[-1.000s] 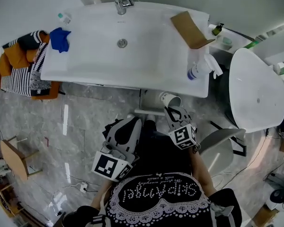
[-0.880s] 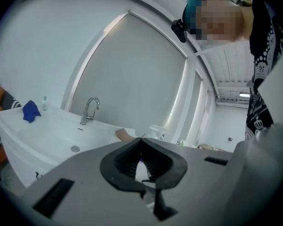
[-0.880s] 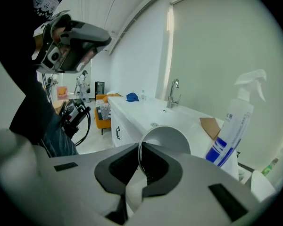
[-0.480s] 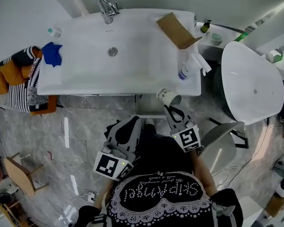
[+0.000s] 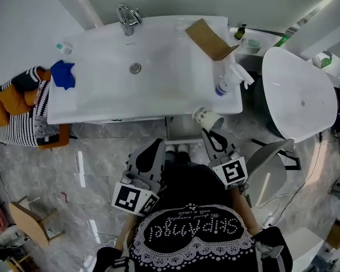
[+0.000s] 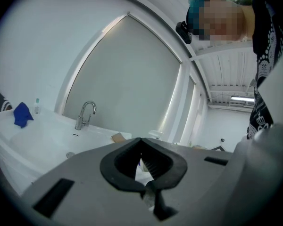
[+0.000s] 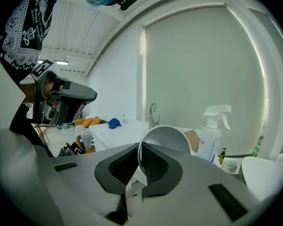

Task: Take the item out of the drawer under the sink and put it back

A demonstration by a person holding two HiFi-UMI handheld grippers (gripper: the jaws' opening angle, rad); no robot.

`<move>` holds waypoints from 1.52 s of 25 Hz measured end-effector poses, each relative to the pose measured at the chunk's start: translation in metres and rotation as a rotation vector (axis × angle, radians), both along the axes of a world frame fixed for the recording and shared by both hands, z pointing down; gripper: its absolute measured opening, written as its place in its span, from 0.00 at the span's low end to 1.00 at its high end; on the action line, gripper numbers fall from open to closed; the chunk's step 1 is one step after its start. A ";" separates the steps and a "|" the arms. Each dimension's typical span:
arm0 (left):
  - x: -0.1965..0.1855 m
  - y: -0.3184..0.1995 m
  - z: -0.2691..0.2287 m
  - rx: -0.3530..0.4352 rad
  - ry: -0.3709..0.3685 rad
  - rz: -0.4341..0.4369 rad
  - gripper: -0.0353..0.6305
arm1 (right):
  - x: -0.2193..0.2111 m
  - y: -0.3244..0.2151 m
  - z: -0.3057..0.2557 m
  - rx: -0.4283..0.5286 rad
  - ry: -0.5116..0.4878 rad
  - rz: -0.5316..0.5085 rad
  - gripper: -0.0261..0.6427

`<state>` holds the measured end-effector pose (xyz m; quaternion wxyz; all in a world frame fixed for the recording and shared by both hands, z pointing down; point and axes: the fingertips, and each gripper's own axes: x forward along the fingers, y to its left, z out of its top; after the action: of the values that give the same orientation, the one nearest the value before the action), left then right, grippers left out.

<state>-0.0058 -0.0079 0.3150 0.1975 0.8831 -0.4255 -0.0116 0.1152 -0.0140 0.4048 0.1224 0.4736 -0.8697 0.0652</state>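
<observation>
Head view: one white sink [image 5: 175, 78] at top centre carries one faucet [image 5: 127, 18], one blue cloth [image 5: 63, 74], one cardboard piece [image 5: 209, 38] and one spray bottle [image 5: 226, 81]. Below its front edge, one drawer [image 5: 184, 128] stands open; its contents cannot be made out. Two grippers are counted. Left gripper view: the left gripper [image 6: 141, 142] has its jaws closed together at the tips, clamping nothing. Right gripper view: the right gripper [image 7: 140, 147] is clamped on the wall of one paper cup [image 7: 165, 138], held tilted, at the sink's front edge above the drawer.
</observation>
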 end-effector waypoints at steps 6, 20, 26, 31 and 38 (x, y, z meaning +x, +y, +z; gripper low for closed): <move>-0.015 0.000 -0.007 0.001 0.009 0.033 0.06 | -0.014 0.009 -0.022 0.015 -0.062 0.054 0.08; -0.027 0.001 -0.013 0.047 0.013 0.064 0.06 | -0.023 0.023 -0.061 0.084 -0.099 0.108 0.08; -0.035 0.006 -0.012 0.047 0.012 0.074 0.06 | -0.029 0.036 -0.066 0.093 -0.112 0.134 0.08; -0.034 0.007 -0.012 0.051 0.003 0.077 0.06 | -0.025 0.044 -0.064 0.088 -0.131 0.157 0.08; -0.035 0.013 -0.012 0.070 -0.021 0.096 0.06 | -0.031 0.049 -0.058 0.081 -0.132 0.155 0.08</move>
<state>-0.0406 0.0055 0.3028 0.1624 0.9090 -0.3838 -0.0075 0.0839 0.0354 0.3465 0.0404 0.5386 -0.8387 0.0702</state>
